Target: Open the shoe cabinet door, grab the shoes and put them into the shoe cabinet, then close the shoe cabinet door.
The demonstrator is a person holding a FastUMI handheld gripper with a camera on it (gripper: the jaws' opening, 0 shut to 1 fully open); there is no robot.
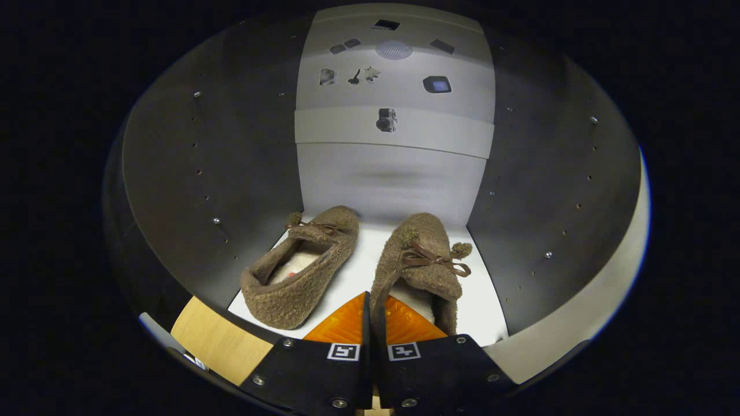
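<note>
Two brown fuzzy slippers with small brown bows stand side by side on the white shelf (pixel 358 271) inside the shoe cabinet, toes toward the back. The left slipper (pixel 300 271) sits apart, just ahead and left of the fingers. The right slipper (pixel 419 260) has the left wall of its heel opening pinched between the two fingers. My gripper (pixel 376 299) is shut on that wall, at the front edge of the shelf. The slipper's sole rests on or just over the shelf; I cannot tell which.
Dark side walls (pixel 191 190) with rows of small holes and screws close in on both sides. A white back panel (pixel 393 179) stands beyond the slippers. A pale cabinet edge (pixel 618 283) curves on the right. Light wood floor (pixel 219 341) shows lower left.
</note>
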